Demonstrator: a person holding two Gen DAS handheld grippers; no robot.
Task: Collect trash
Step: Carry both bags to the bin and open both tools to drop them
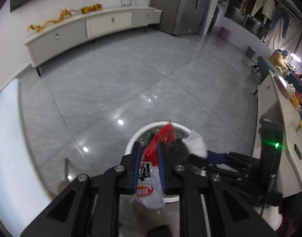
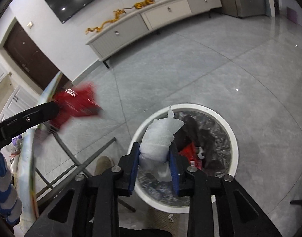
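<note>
Left wrist view: my left hand-held gripper (image 1: 150, 169) pinches a glossy red-white crinkly wrapper (image 1: 151, 179). My right hand-held gripper (image 2: 155, 165) clasps a wadded white tissue (image 2: 159, 140) over the round white-rimmed bin (image 2: 234, 138).

Red-and-white wrapper (image 1: 151, 169), white tissue (image 2: 158, 142), white-rimmed bin (image 2: 234, 138), grey tiled floor (image 1: 111, 79)

The only print in view stands on the red and white snack wrapper (image 1: 150, 174), seen in the left wrist view. A large black character sits on its white part, upside down and partly covered, and cannot be read with certainty. Below it is a red oval logo with light letters, also inverted and blurred; the letters cannot be made out. The right wrist view shows no legible text.
</note>
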